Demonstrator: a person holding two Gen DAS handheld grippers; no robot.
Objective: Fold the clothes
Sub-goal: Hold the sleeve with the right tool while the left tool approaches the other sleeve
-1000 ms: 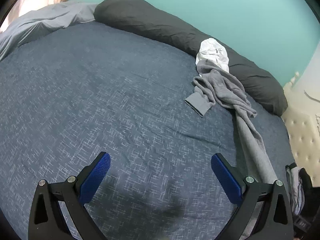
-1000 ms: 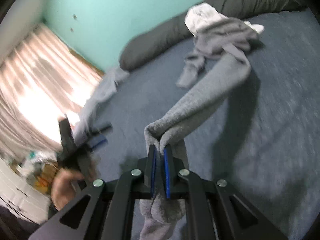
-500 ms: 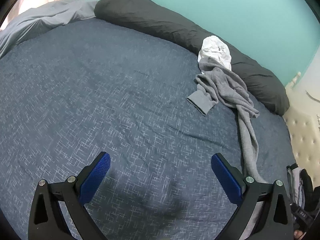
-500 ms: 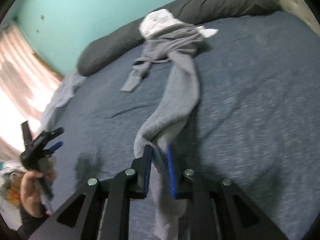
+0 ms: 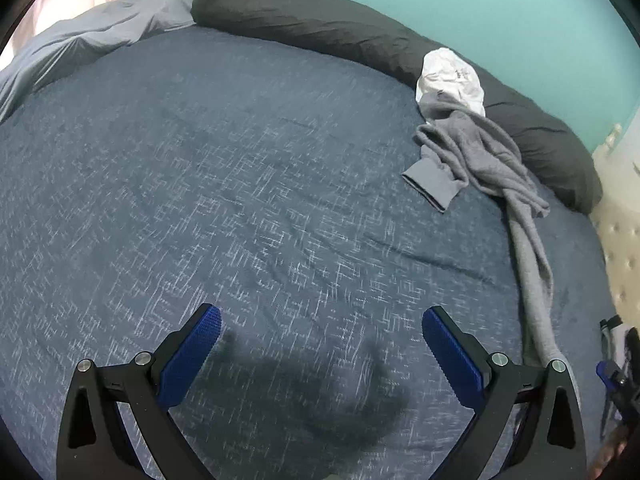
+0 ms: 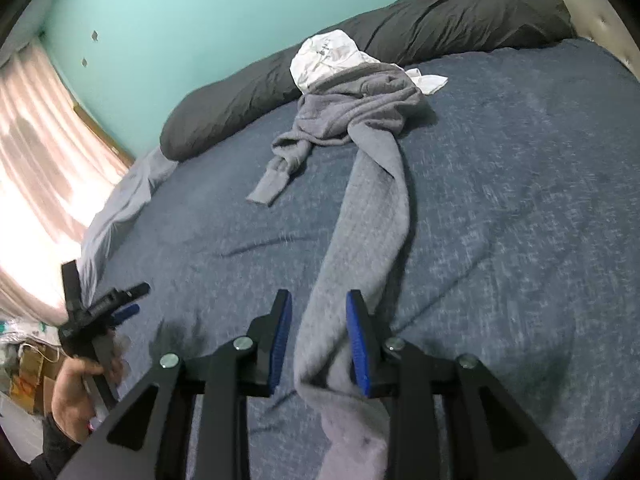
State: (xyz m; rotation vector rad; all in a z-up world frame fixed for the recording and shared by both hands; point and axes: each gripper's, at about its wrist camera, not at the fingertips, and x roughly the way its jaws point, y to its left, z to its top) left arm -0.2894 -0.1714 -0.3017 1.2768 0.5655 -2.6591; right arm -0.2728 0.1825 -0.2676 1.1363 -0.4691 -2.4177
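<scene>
Nothing is folded yet. The grey garment [image 6: 352, 128] is bunched at twelve o'clock on the bed [image 6: 520, 220], against a white garment [image 6: 324, 60], one long part drawn toward six o'clock. That part lies between the opening jaws of the right gripper [image 6: 318, 338], unpressed. The left gripper [image 5: 320, 346] is spread wide, empty.

Sweatpants [image 6: 360, 208] lie on bed [image 6: 520, 220], before pillow [image 6: 440, 20].
</scene>
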